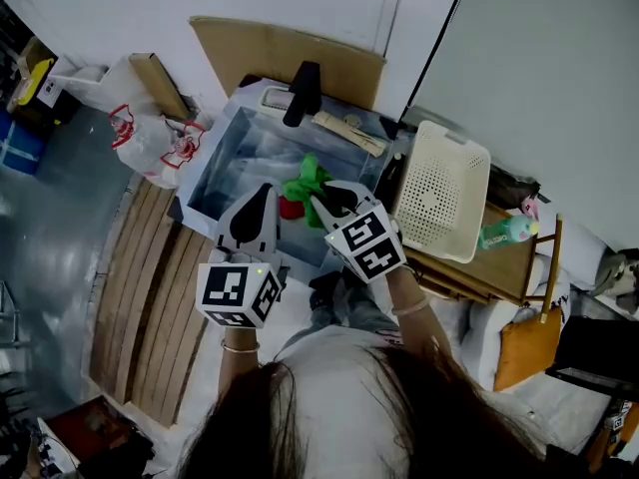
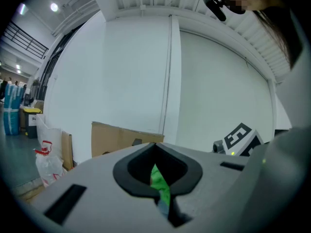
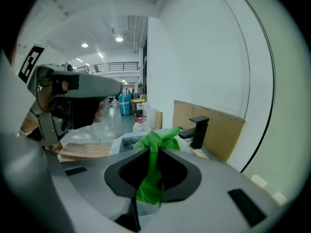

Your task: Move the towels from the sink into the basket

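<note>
- Head view: my left gripper (image 1: 265, 196) and right gripper (image 1: 321, 203) hang side by side over the sink (image 1: 208, 166). The green towel (image 1: 306, 180) is bunched between them, lifted above the basin. A red cloth (image 1: 291, 208) lies lower in the sink. The white basket (image 1: 444, 190) stands just right of the sink.
- To do this well, I'd carry both hands rightward together. They should stay high enough that the hanging cloth clears the sink's right rim and the basket's wall, and let go only over the basket's mouth.
- Left gripper view: my fingers (image 2: 97, 188) are clenched on only a thin strip of the green towel. I judge that hold slim, so I shouldn't pull the two hands apart.
- Right gripper view: these fingers are clamped on a thick fold, with the towel's bunch standing above them over the sink. This looks like the firmer grip.
- Edges and room: the black faucet (image 3: 198, 131) and a cardboard sheet (image 3: 221, 130) crowd the sink's far side. The way right of the sink looks open.
</note>
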`<state>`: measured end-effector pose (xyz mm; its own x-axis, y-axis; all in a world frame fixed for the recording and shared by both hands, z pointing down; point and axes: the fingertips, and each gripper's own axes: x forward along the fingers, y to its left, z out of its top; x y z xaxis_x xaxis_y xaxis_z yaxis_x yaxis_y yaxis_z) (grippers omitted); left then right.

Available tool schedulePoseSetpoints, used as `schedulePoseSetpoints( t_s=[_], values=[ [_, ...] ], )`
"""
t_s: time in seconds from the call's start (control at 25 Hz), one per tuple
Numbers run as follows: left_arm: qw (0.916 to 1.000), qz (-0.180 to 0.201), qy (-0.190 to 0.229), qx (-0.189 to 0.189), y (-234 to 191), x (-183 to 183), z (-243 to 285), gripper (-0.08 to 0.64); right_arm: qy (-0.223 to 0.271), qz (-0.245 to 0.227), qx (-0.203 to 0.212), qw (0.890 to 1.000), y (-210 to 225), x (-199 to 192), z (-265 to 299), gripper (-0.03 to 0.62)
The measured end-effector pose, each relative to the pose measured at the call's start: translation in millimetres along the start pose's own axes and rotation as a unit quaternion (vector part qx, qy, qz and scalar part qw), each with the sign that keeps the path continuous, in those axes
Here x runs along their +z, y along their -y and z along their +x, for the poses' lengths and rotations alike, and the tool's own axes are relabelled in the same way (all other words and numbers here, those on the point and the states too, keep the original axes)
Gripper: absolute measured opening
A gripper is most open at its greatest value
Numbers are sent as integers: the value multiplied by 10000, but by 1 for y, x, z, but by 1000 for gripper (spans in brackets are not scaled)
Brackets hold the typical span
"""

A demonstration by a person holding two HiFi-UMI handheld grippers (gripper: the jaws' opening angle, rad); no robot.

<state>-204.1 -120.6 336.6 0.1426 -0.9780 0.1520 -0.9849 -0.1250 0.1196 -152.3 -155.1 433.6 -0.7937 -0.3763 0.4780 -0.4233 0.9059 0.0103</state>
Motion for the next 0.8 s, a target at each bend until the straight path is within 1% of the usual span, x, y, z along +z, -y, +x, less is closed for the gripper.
schedulePoseSetpoints(
  t_s=[0.12,0.32,0.48,0.8],
  values=[
    [9999,85,-32,-44,10,2,4,6,141,32,-45,9999,8,4,-10,75],
    [9995,265,-59,-176,30,6,15,6,146,136,-33,9998,19,1,-24,75],
    [9990,315,-57,-309,48,9,27,8,283,239,-145,9992,35,-1,-39,75],
    [9961,418,-77,-772,96,12,60,6,384,378,-450,9975,75,-11,-74,75]
  ],
)
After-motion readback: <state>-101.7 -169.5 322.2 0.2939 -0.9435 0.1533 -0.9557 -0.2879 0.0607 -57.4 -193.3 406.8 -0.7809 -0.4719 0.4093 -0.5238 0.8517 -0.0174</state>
